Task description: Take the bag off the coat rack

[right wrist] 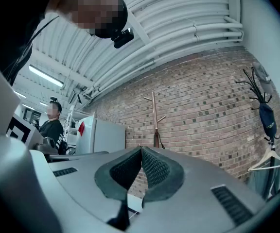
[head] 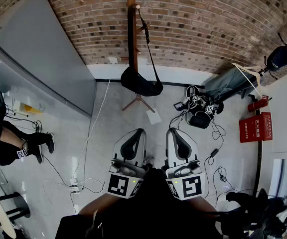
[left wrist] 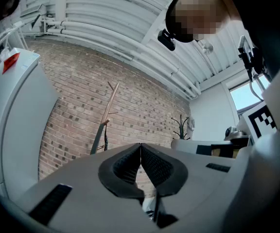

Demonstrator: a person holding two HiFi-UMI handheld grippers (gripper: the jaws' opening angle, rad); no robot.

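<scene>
Left tool: clenched, pads meeting at the tips, nothing between them; held low in front of the person, beside the right tool. Right tool: clenched likewise, empty, pointing the same way toward the brick wall. Coat rack: wooden pole with pegs, upright against the wall on splayed feet, straight ahead of both tools and well apart from them. Bag: black, rounded, hanging on the rack by a long dark strap that runs up to a peg near the top of the pole; the body of the bag sits low, in front of the pole and above the feet, clear of the floor. Cabinet: tall, grey, left of the rack. Paper: white sheet lying on the floor just beside the rack's feet. Cables: white, trailing across the floor at left. Red box: at right, by the wall. Black rack: at far right, carrying a dark item. Person: seated at far left, legs in view.
</scene>
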